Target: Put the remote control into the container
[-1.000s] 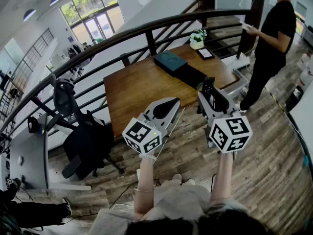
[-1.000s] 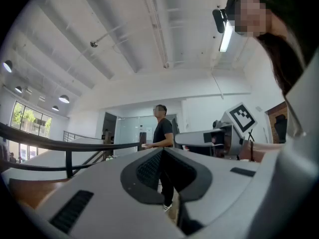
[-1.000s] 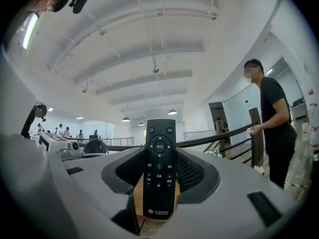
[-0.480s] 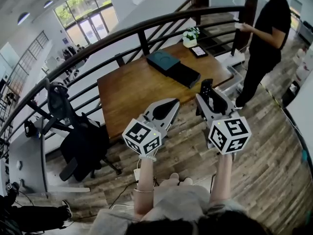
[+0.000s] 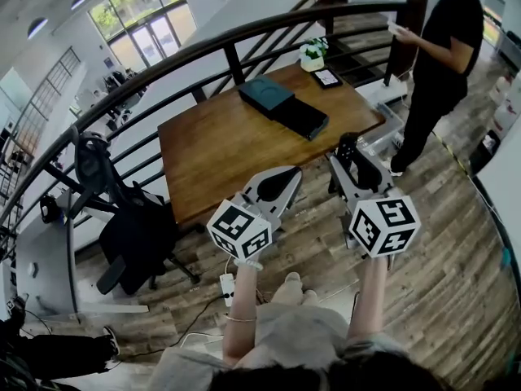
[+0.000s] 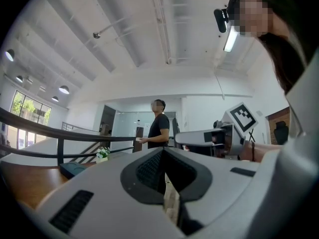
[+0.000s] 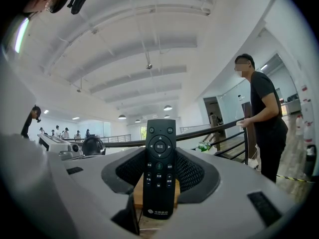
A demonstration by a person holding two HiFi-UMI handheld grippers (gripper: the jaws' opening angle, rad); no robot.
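Observation:
A black remote control [image 7: 159,166] stands upright between the jaws of my right gripper [image 7: 159,188], which is shut on it. In the head view that gripper [image 5: 348,151] hovers over the floor just off the wooden table's [image 5: 220,153] near right corner, the remote's [image 5: 348,145] tip showing. A dark teal box [image 5: 266,94] with a black part [image 5: 301,118] beside it lies at the table's far side. My left gripper [image 5: 283,179] hangs by the table's near edge, jaws shut on nothing; its own view shows the left gripper [image 6: 164,180] closed.
A curved black railing [image 5: 203,51] runs behind the table. A person in black [image 5: 452,47] stands at the right. A potted plant [image 5: 312,55] and a tablet [image 5: 327,76] sit at the table's far corner. An office chair [image 5: 138,226] stands at the left, a power strip [image 5: 225,285] on the floor.
The table and box have drifted slightly left and nearer in the head view. Both grippers keep the same pose, the right still holding the remote.

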